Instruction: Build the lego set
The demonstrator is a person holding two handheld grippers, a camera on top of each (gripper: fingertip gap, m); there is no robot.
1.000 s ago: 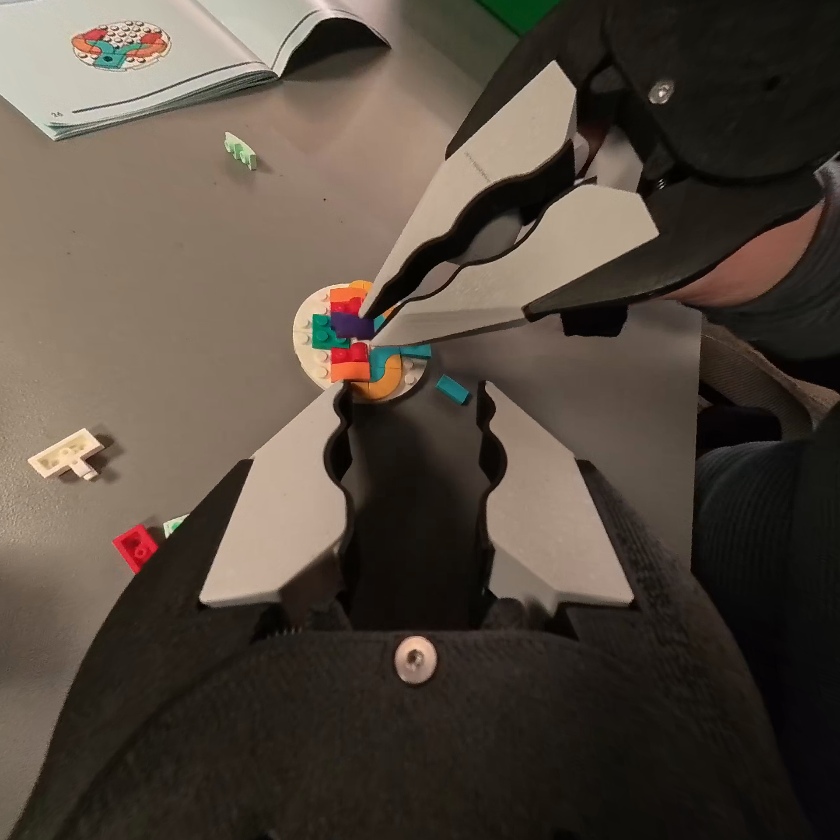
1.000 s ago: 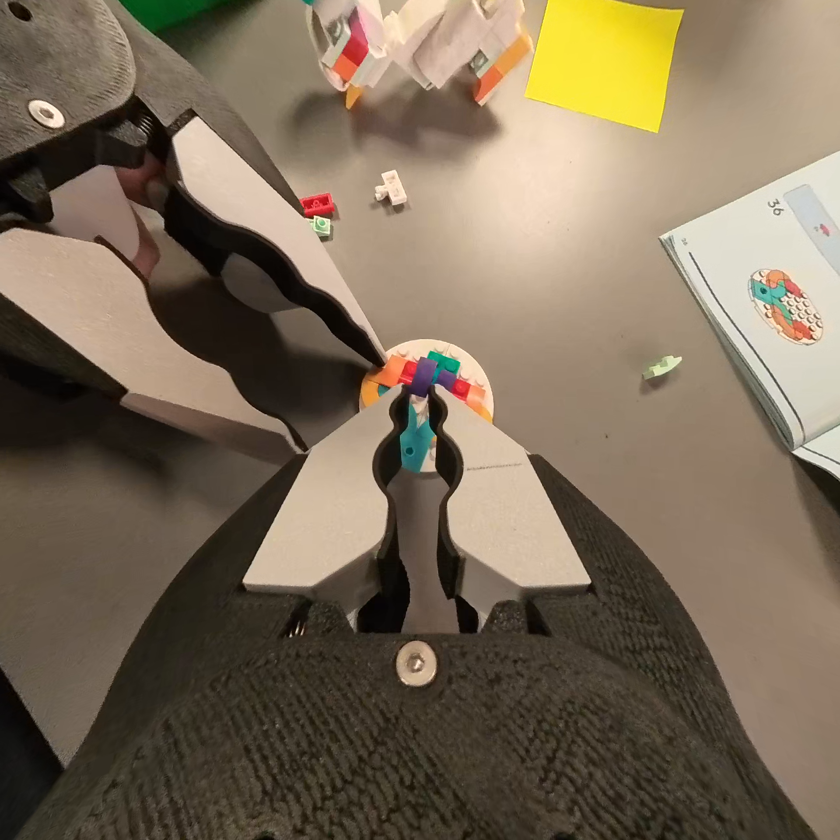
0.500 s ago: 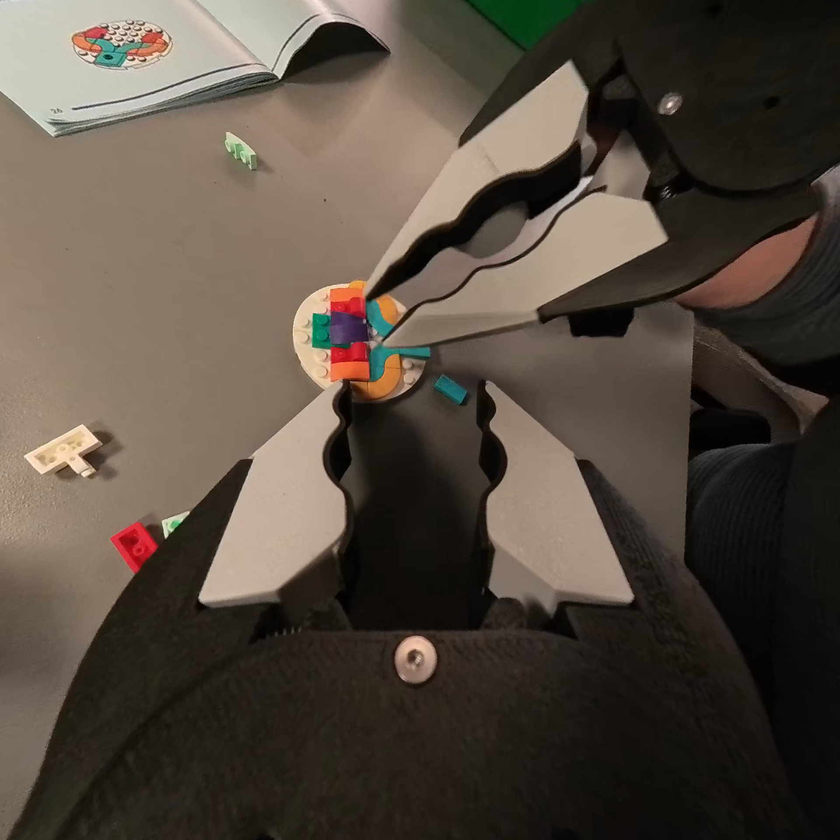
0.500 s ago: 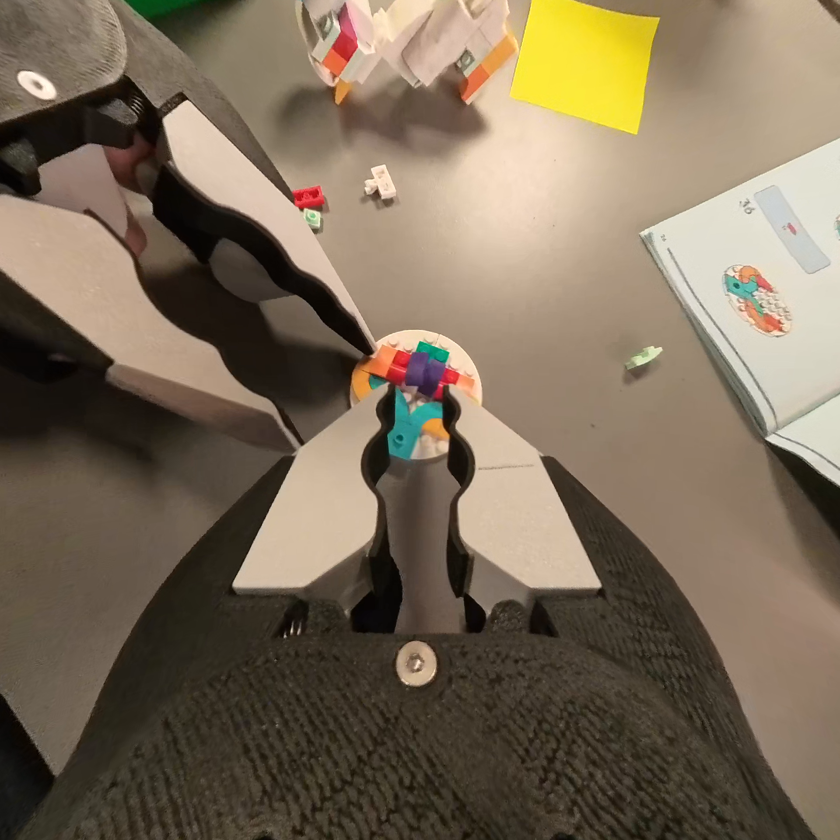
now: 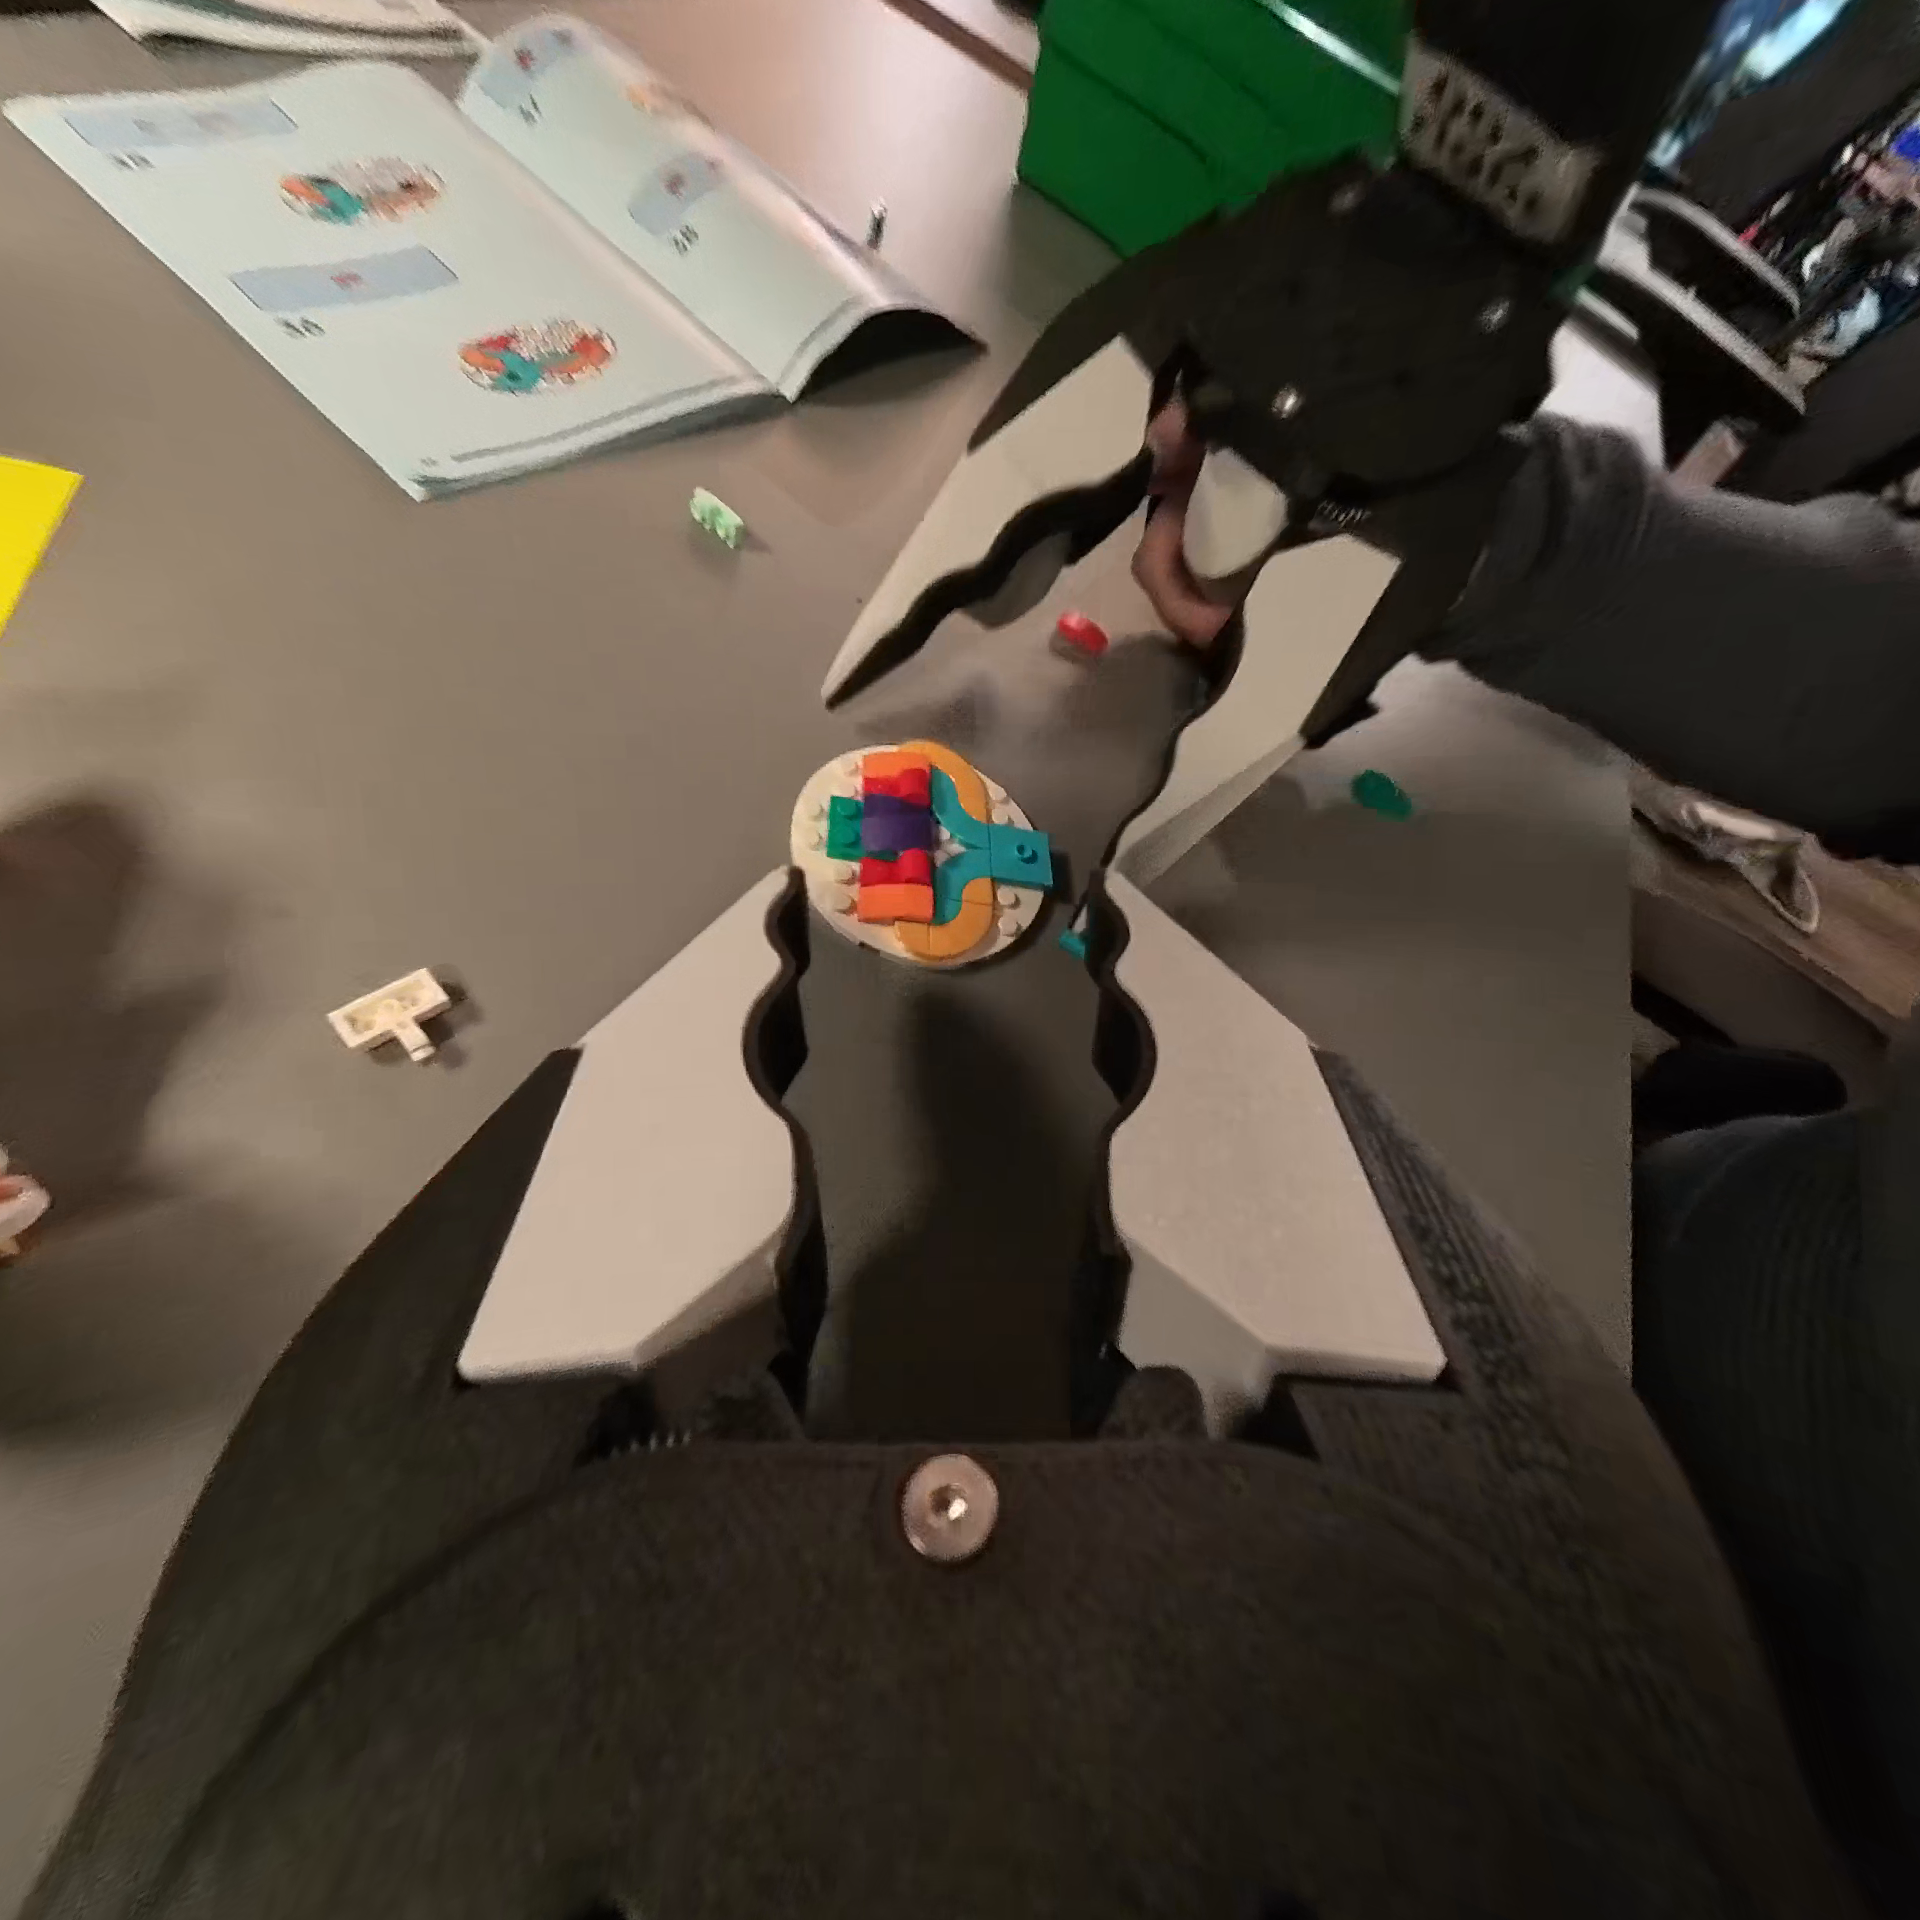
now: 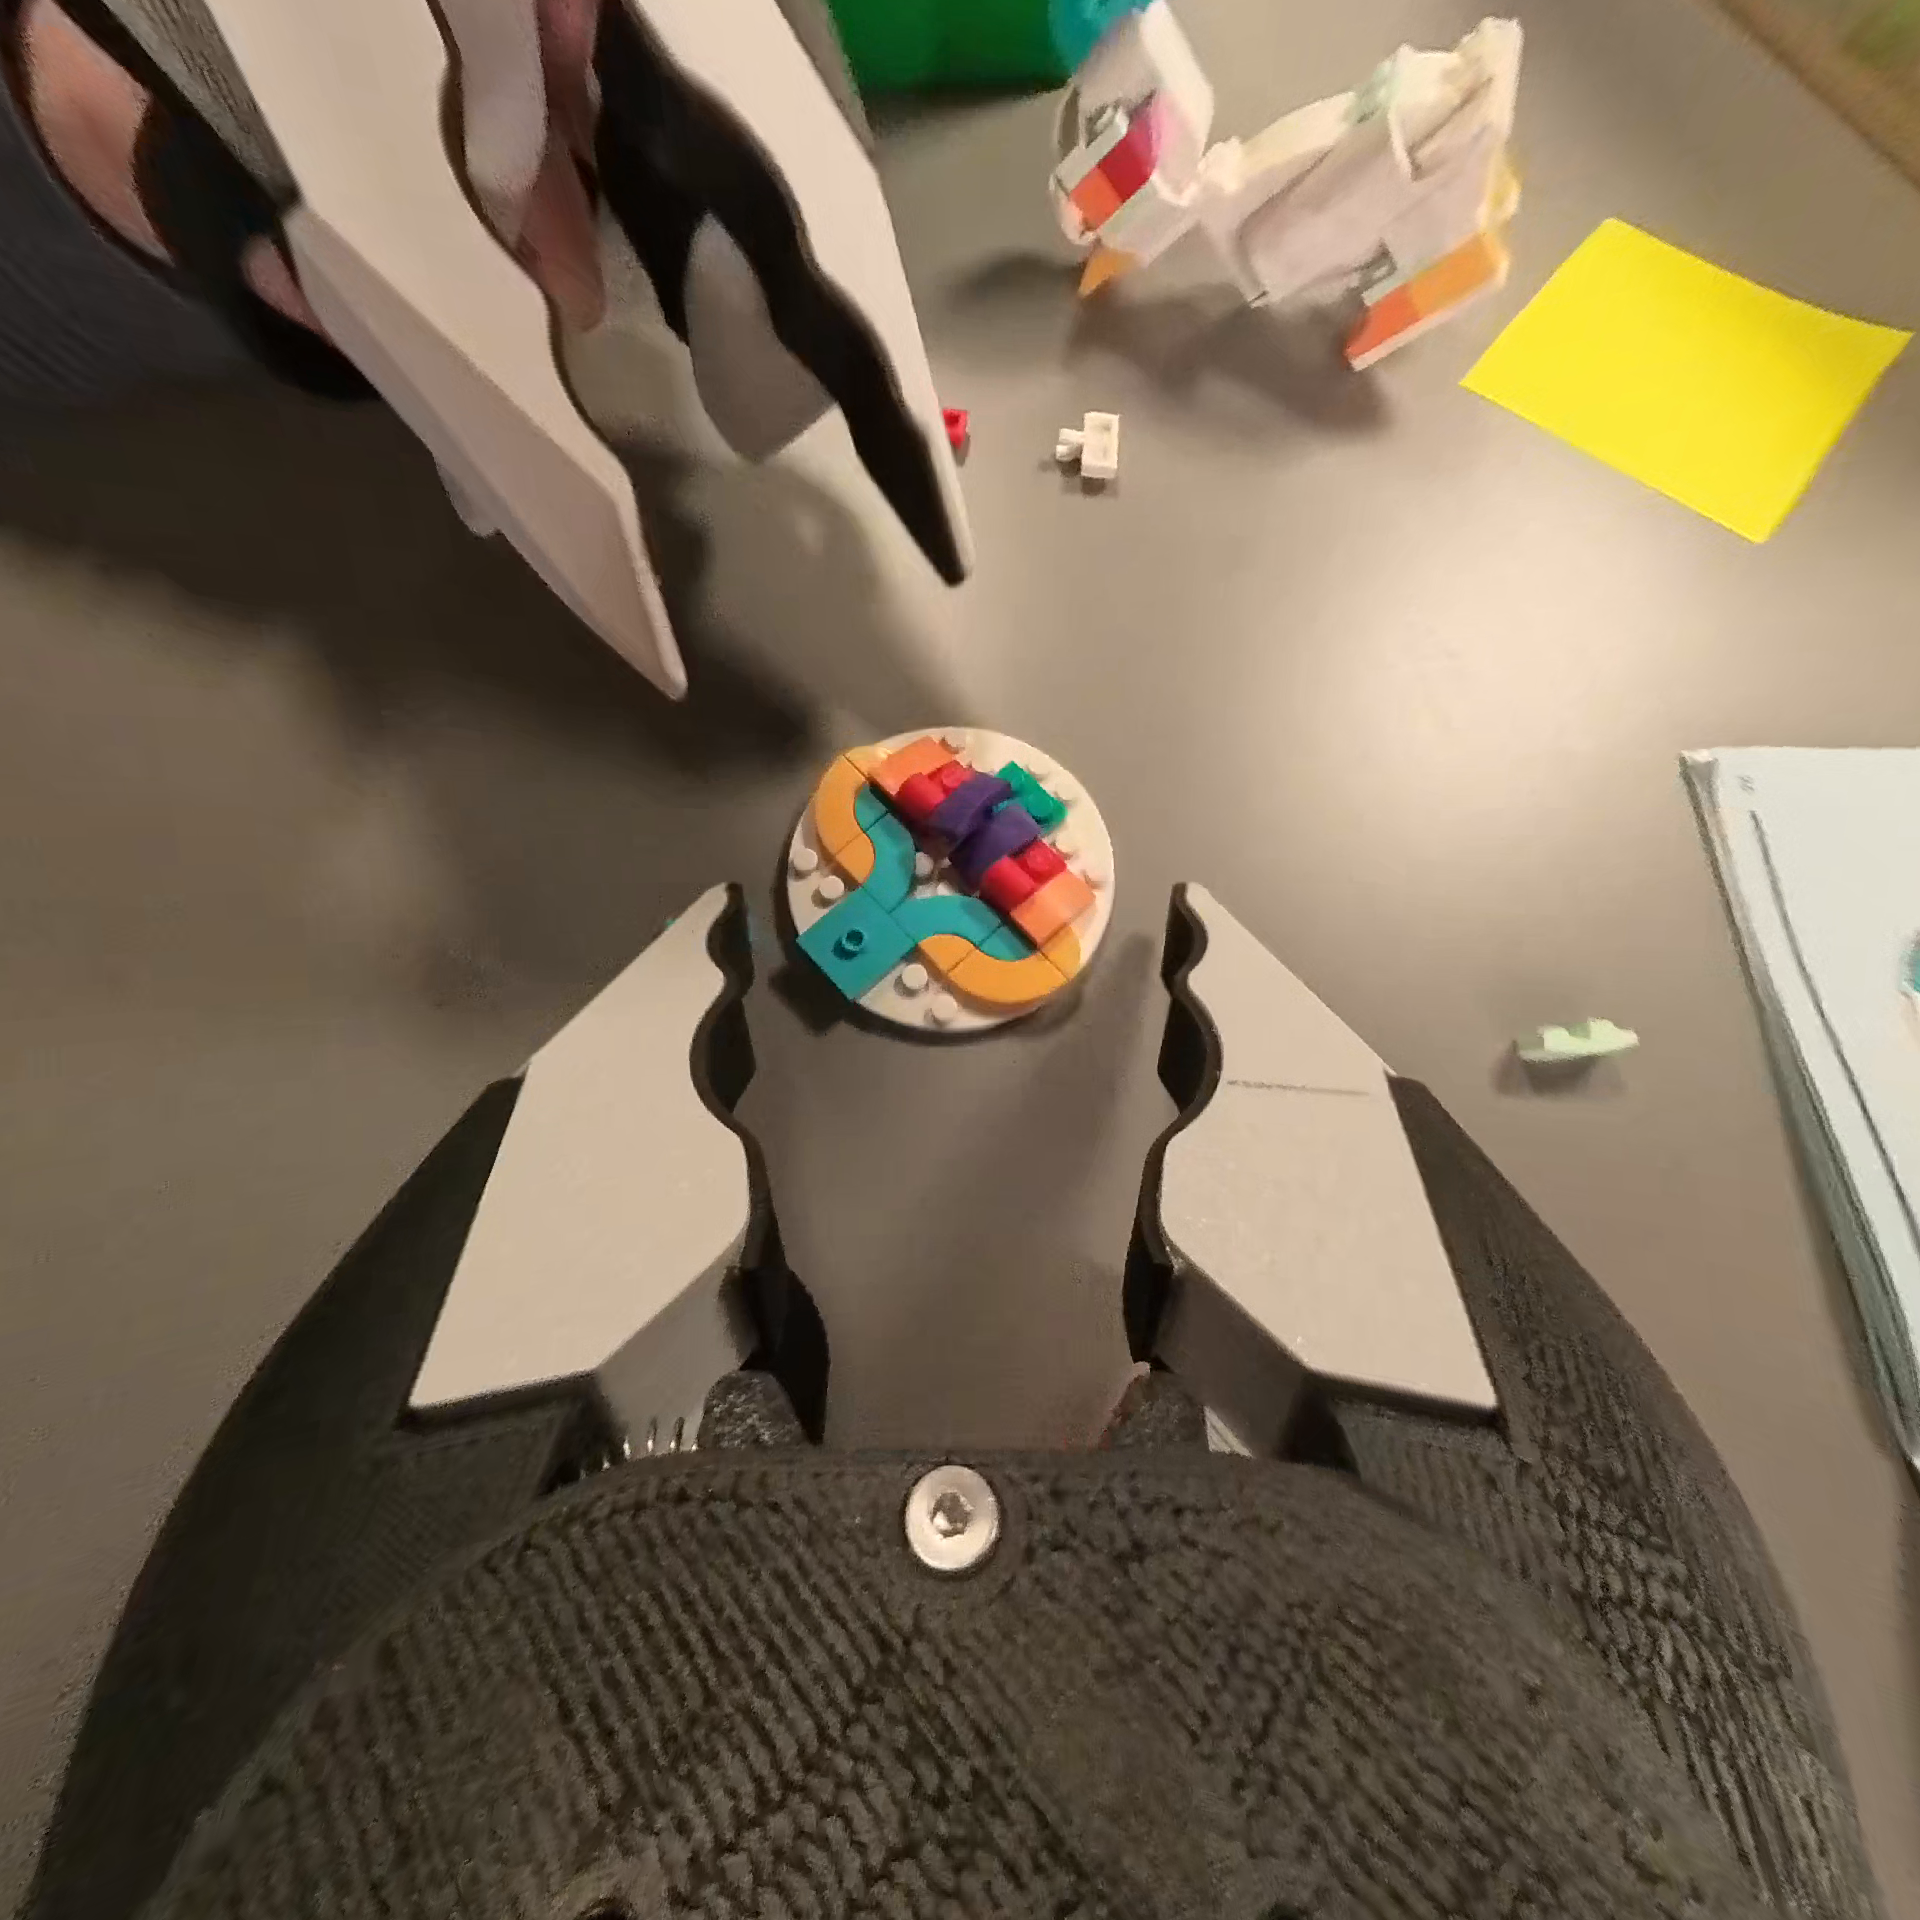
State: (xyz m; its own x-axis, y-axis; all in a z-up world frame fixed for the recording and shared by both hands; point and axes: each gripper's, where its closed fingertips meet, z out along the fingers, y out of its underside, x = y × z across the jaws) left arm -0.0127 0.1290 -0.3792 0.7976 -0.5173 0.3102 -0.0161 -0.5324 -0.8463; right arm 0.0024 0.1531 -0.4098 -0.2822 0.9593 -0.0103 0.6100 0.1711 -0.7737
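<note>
1. My left gripper (image 5: 940, 904) is spread wide and empty; the round lego disc (image 5: 914, 854) lies on the table dead ahead of its tips, nearer this claw.
2. My right gripper (image 6: 951, 902) is also wide and empty; the disc sits just past its tips, purple row running diagonally.

Your left gripper (image 5: 940, 888) and right gripper (image 6: 951, 899) both stand spread and hold nothing, flanking the round build (image 6: 948, 878) on the grey table (image 6: 1351, 665). Bare table lies past the build. A white piece (image 6: 1091, 445) and red piece (image 6: 956, 424) lie beyond, near the white model (image 6: 1288, 203). A green piece (image 6: 1574, 1039) and booklet (image 6: 1818, 1039) crowd your right.
</note>
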